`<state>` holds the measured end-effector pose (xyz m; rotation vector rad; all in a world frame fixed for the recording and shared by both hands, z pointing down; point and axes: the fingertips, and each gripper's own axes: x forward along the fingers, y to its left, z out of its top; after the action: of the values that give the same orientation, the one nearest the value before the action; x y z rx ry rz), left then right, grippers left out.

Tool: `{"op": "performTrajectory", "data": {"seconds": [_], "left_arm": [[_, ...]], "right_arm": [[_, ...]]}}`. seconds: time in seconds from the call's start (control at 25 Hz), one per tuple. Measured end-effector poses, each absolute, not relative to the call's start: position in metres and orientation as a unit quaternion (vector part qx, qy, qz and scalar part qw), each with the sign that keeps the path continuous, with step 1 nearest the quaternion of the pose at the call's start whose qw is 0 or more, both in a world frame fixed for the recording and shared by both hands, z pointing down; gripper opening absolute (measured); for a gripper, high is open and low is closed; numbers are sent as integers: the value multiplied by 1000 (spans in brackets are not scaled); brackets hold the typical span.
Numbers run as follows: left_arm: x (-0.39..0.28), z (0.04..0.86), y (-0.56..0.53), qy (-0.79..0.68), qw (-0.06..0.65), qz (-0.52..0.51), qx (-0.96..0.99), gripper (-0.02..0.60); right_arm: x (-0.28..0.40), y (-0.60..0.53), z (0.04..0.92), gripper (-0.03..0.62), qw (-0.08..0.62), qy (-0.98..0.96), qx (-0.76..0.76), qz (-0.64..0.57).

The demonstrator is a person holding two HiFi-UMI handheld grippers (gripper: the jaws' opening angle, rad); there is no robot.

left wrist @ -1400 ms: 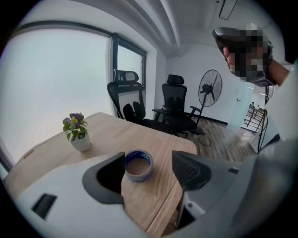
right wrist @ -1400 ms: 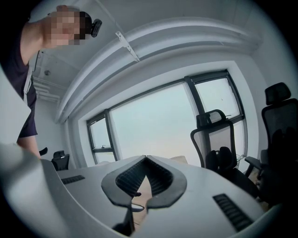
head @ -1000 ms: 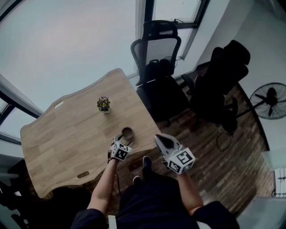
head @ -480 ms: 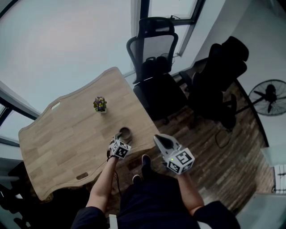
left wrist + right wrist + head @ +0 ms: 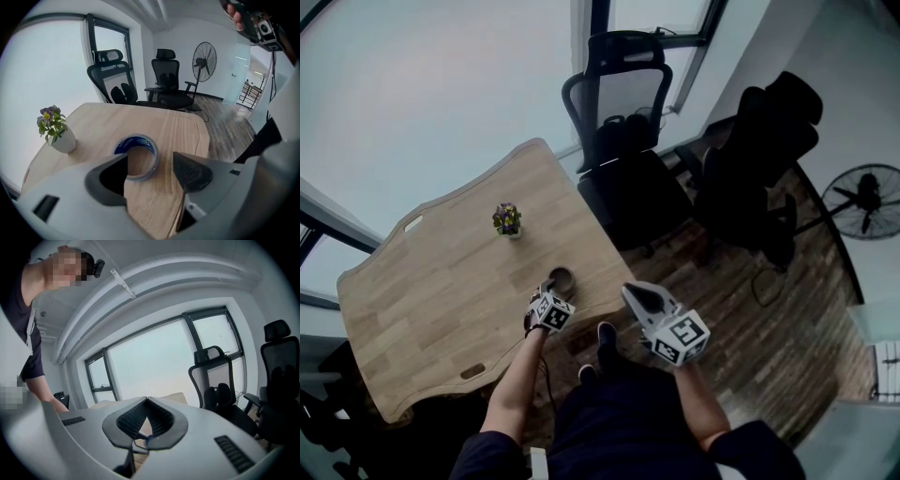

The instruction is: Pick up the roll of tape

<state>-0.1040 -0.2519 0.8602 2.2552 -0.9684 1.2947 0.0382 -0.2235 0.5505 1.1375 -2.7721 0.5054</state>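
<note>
Resting on wooden table, tape roll, chairs beyond

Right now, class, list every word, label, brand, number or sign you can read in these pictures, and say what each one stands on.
Roll of tape, blue inner core: white print, too blurred to read.
Marker cubes: black-and-white patterns only, no words.
No other text shows.

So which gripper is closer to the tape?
Left. The left gripper is over the table with the tape just ahead of its open jaws; the right gripper is shut, off past the table edge.
</note>
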Motion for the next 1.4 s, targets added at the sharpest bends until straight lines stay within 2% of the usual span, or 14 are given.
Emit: {"op": "performTrajectory", "data": {"seconds": [0.96, 1.32, 1.36, 1.4], "left_arm": [[-91, 889, -255, -293, 130, 520, 792, 291], [-88, 897, -255, -272, 138, 534, 788, 290], [-90, 896, -257, -275, 133, 538, 785, 282], [-92, 896, -258, -280, 129, 542, 782, 224]], "right_arm": [[49, -225, 565, 6, 67, -905, 382, 175], [42, -227, 569, 6, 68, -905, 379, 183], [42, -227, 570, 6, 69, -905, 379, 183], [42, -228, 571, 6, 69, -905, 379, 183]]}}
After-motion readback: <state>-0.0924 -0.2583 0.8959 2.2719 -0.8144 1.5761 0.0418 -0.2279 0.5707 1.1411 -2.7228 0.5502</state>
